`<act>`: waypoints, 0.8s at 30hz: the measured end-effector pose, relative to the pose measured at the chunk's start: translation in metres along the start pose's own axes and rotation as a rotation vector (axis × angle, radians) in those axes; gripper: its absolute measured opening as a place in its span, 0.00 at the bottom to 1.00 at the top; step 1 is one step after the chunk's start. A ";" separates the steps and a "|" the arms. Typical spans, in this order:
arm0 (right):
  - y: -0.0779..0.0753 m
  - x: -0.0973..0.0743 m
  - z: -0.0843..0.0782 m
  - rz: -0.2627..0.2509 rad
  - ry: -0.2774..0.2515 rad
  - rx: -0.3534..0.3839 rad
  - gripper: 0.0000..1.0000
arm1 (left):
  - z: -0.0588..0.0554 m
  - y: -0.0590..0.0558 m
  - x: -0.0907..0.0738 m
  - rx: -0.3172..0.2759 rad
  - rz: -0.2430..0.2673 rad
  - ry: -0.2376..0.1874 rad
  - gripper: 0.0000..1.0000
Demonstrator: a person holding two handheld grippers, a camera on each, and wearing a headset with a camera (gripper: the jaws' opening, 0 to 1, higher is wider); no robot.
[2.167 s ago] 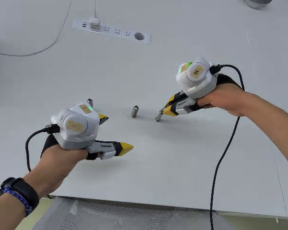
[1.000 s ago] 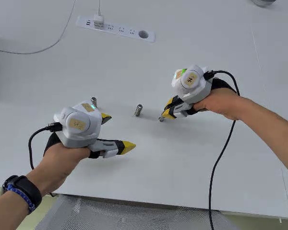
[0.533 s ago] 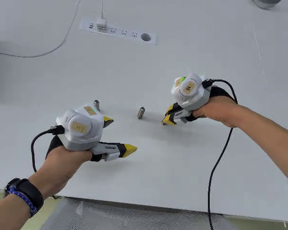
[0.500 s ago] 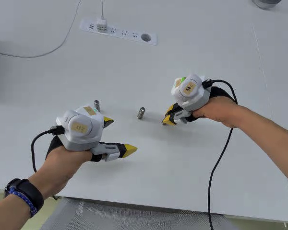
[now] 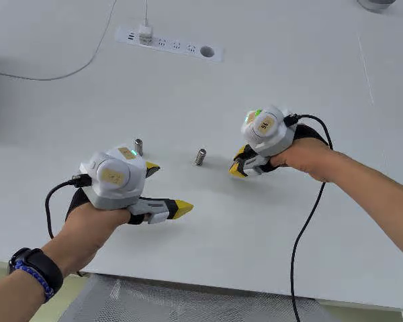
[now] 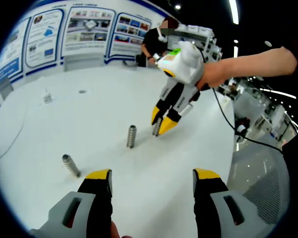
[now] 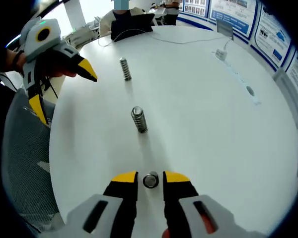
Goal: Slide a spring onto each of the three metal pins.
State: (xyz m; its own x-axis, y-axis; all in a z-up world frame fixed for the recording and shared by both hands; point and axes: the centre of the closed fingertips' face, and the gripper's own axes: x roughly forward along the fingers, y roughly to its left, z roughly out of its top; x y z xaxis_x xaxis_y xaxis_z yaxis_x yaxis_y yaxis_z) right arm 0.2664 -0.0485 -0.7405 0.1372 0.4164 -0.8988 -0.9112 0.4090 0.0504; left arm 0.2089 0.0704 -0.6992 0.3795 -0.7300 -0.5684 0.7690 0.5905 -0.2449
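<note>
**Right gripper pinches the third pin; left gripper spread wide and empty**

On the white table [image 5: 255,228] three small metal pins stand in a loose row. The left pin [image 5: 138,145] and the middle pin [image 5: 200,157] stand upright, each with a spring coiled around it, well apart from each other. The third pin [image 7: 150,180] is at the right end of the row, between the yellow tips of the right gripper [image 5: 236,169]. Its jaws are drawn narrow around it, and in the right gripper view they flank its round grey top closely.

The left gripper [image 5: 166,186] is held nearer and to the left, just beside the left pin. Its jaws are spread wide with nothing between them.

A white power strip [image 5: 168,44] lies at the far side of the table with a white plug [image 5: 146,33] in its left end.

Each gripper body carries a tan sticker with dark marks, too small to read. Posters [image 6: 89,25] line the wall in the left gripper view, their text illegible. A dark watch and blue band [image 5: 27,268] sit on the left wrist.
</note>
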 end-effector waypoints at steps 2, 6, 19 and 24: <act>-0.001 -0.002 0.000 -0.008 -0.010 0.016 0.23 | 0.000 0.001 -0.002 0.000 0.002 -0.002 0.67; -0.002 -0.008 -0.003 -0.029 -0.050 0.079 0.28 | -0.001 0.002 -0.005 0.001 0.009 0.001 0.67; 0.003 -0.016 -0.035 -0.083 -0.105 0.215 0.41 | -0.005 0.004 -0.012 -0.018 0.019 -0.004 0.68; 0.010 -0.018 -0.041 -0.101 -0.151 0.290 0.45 | -0.007 0.005 -0.016 -0.027 0.026 -0.005 0.68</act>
State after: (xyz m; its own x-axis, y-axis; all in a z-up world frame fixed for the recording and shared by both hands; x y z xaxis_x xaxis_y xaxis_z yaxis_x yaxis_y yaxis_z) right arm 0.2384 -0.0854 -0.7418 0.2967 0.4689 -0.8320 -0.7444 0.6592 0.1060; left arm 0.2028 0.0878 -0.6967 0.4024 -0.7158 -0.5707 0.7448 0.6185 -0.2507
